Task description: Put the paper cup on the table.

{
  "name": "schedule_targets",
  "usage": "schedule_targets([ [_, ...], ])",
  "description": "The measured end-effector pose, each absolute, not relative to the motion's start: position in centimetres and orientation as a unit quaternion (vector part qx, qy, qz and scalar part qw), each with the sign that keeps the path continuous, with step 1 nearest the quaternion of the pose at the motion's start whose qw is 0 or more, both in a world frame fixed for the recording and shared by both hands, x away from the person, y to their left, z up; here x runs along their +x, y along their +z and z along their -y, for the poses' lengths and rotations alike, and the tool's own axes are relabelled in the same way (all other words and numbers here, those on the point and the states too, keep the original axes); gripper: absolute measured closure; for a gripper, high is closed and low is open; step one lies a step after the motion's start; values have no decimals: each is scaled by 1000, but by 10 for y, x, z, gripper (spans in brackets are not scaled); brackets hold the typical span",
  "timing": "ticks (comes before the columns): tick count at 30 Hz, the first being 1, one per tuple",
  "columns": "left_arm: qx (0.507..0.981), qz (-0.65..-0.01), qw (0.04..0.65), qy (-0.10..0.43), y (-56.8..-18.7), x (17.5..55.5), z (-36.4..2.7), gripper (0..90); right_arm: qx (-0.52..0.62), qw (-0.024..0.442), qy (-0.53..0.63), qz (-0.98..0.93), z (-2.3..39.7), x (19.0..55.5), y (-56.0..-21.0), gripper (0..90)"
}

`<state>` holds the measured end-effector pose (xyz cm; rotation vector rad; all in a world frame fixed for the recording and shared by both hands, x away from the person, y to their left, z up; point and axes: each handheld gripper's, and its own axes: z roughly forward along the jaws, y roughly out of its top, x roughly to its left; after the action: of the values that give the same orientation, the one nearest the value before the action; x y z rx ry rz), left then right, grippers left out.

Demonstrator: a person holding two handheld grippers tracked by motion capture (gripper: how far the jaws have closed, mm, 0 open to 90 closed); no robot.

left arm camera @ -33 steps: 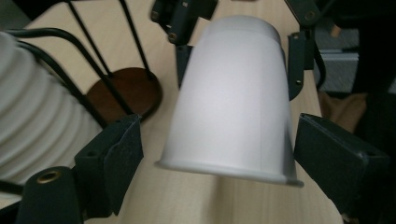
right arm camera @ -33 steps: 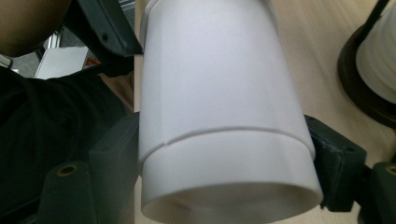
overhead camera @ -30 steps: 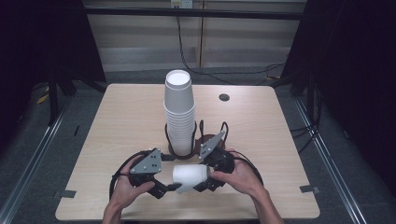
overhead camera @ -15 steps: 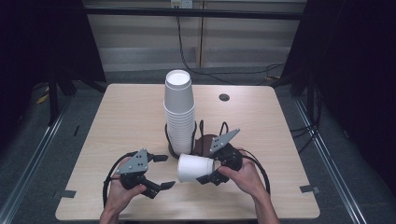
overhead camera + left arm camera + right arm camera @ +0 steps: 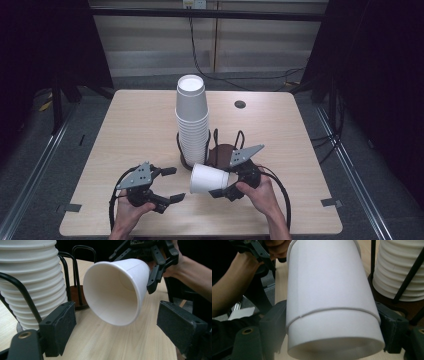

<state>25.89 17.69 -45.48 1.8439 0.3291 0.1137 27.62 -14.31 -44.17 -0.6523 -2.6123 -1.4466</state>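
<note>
From above, your right gripper (image 5: pixel 222 186) is clamping a white cup (image 5: pixel 207 179) sideways above the table (image 5: pixel 130 130), beside the cup stack (image 5: pixel 193 120). In the left gripper view, your left gripper (image 5: pixel 117 327) is gaping wide, facing the cup's mouth. In the right gripper view, the jaws are squeezing the cup's base.

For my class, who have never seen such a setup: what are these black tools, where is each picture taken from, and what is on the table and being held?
A person holds a hand-worked claw in each hand. One picture looks down from above the table; the other two come from cameras riding on each claw. On the table a black wire holder carries a tall stack of white cups. The right claw grips a single white cup on its side, mouth facing the left claw, which is open and holds nothing.
</note>
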Motion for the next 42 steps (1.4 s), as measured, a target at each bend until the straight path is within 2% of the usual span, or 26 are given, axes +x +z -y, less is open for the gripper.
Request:
schedule_targets([
  [3, 785, -146, 601, 34, -458, 259, -177, 157, -213, 35, -488, 846, 144, 274, -444, 220],
  [20, 764, -148, 627, 38, -465, 253, -169, 155, -200, 13, -574, 794, 151, 263, -459, 221],
  [37, 751, -138, 645, 33, -462, 257, -163, 153, -165, 30, -593, 787, 143, 261, -463, 223],
  [39, 760, -137, 634, 36, -461, 258, -160, 137, -162, 28, -591, 790, 142, 260, -463, 224],
  [42, 768, -127, 627, 39, -457, 260, -153, 68, -156, 27, -588, 793, 141, 259, -461, 224],
])
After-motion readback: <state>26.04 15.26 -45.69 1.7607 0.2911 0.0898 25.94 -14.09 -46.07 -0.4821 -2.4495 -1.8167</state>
